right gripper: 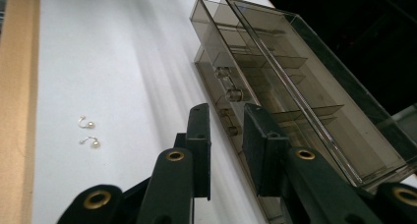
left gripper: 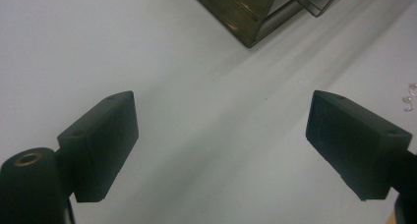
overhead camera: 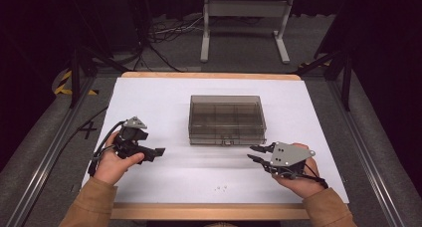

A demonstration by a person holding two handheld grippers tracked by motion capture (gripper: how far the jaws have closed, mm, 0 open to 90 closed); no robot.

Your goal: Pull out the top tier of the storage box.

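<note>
the smoky clear drawer box [overhead camera: 226, 119] is sitting mid-table on the white sheet [overhead camera: 149, 95], its long axis running left to right, its knobbed front facing the person. the right gripper [overhead camera: 257, 153] is pointing at its front right corner, jaws slightly apart, nothing between them. the left gripper [overhead camera: 158, 152] is resting wide open left of it. two pearl earrings [right gripper: 87, 131] are lying near the front edge.
</note>
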